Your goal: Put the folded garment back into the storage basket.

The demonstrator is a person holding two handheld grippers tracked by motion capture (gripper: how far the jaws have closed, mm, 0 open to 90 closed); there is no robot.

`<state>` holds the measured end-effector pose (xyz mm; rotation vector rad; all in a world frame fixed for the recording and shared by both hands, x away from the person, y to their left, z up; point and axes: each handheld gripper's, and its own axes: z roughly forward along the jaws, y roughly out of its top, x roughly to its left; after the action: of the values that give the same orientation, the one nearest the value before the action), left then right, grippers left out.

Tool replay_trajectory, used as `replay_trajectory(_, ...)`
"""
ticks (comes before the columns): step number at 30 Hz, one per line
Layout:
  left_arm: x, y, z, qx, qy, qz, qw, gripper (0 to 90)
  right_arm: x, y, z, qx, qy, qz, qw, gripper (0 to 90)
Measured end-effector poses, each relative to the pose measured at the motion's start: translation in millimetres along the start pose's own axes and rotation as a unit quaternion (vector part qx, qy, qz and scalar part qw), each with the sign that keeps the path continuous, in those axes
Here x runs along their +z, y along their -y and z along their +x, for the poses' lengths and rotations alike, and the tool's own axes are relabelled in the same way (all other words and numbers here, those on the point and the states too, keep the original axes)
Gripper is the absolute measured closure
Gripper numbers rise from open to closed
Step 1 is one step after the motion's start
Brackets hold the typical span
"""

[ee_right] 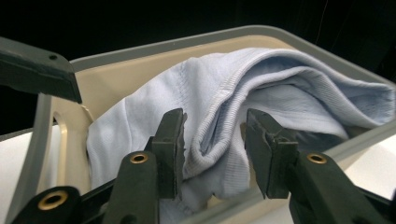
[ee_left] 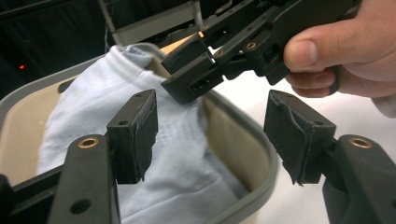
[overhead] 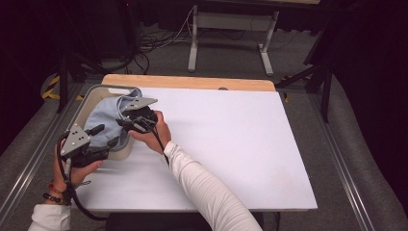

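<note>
A pale blue garment [overhead: 103,118] lies bunched in a beige tub with a grey rim [overhead: 91,91] at the table's left edge. My right gripper [overhead: 122,121] reaches into the tub from the right. In the right gripper view, a ribbed fold of the garment [ee_right: 280,93] hangs between the jaws of my right gripper [ee_right: 215,149]. The jaws are parted and a dark gap shows beside the right pad. My left gripper [overhead: 106,136] hovers at the tub's near rim. Its jaws stand wide around nothing in the left gripper view [ee_left: 210,135], above the garment [ee_left: 177,154].
The white tabletop [overhead: 231,144] stretches to the right of the tub. A wooden strip [overhead: 187,82] runs along its far edge. Metal rails flank the table, and a desk frame [overhead: 231,33] with cables stands on the floor beyond.
</note>
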<state>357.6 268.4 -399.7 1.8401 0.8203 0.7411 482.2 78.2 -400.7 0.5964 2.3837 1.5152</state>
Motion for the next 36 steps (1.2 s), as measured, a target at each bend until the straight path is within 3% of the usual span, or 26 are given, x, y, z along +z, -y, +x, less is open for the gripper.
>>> replay_trajectory(7, 0.0, -0.9, -6.8, 0.002, 0.004, -0.01, 0.9999, 31.4, -14.7, -0.8, -0.8, -0.019, 0.009, -0.004, 0.9998, 58.4)
replay_trajectory(15, -0.5, -0.1, -9.0, 0.001, 0.011, -0.022, 0.9997, 25.6, -23.8, -3.8, 0.5, -0.027, -0.002, -0.016, 0.9995, 59.7)
replay_trajectory(36, 0.8, 4.9, -14.9, 0.006, 0.012, -0.03, 0.9995, 24.8, -43.2, -8.9, 3.8, -0.065, 0.021, -0.015, 0.9976, 59.8)
